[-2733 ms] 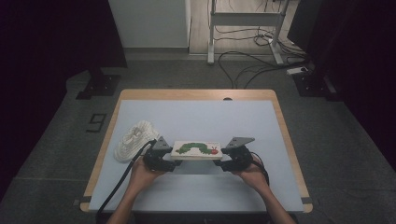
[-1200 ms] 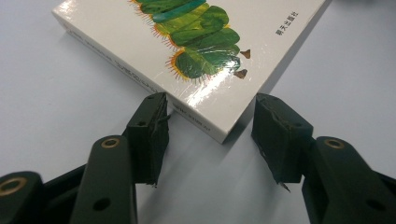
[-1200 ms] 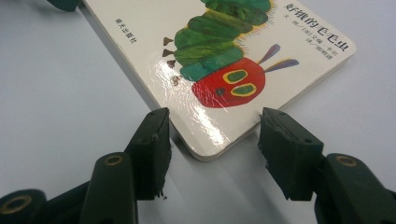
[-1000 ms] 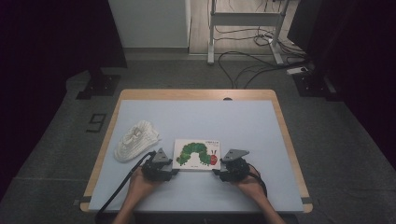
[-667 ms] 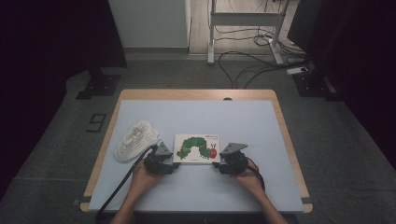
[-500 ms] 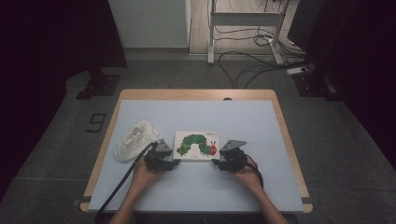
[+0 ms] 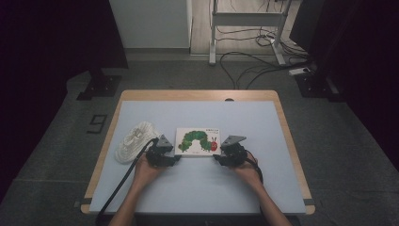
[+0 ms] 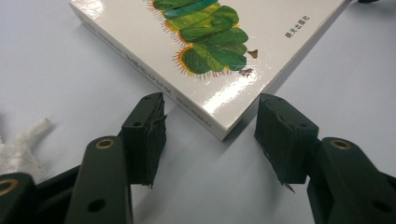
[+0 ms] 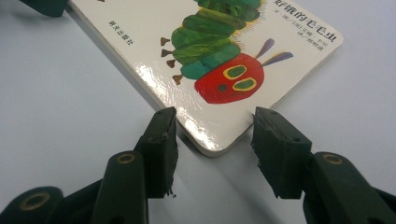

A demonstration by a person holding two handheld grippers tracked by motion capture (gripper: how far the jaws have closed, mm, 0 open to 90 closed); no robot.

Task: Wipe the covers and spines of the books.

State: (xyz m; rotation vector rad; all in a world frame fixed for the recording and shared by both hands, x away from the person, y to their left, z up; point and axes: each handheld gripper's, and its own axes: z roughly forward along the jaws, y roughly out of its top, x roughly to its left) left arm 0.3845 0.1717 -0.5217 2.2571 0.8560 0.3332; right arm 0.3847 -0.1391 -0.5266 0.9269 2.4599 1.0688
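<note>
On the table [image 7: 263, 188], book [image 7: 197, 141] between two open tools [image 7: 177, 157] [image 7: 216, 157], unheld; rope [image 7: 134, 141] just left.

book [image 7: 198, 141]: white cover, green caterpillar with red head; closed
pose: flat on table [image 7: 197, 188]; near-centre

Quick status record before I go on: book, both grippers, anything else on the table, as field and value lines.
book: white glossy caterpillar board book, lying flat, cover up, on the pale blue table top
left gripper: jaws open, just been opening; book's near spine-side corner points between the pads, no contact visible
right gripper: jaws open, just been closing; book's rounded corner near the red head sits between the pads, not yet pressed
other item: white coiled rope left of the book, apart from it
hands: one behind each gripper, at the book's near corners
</note>
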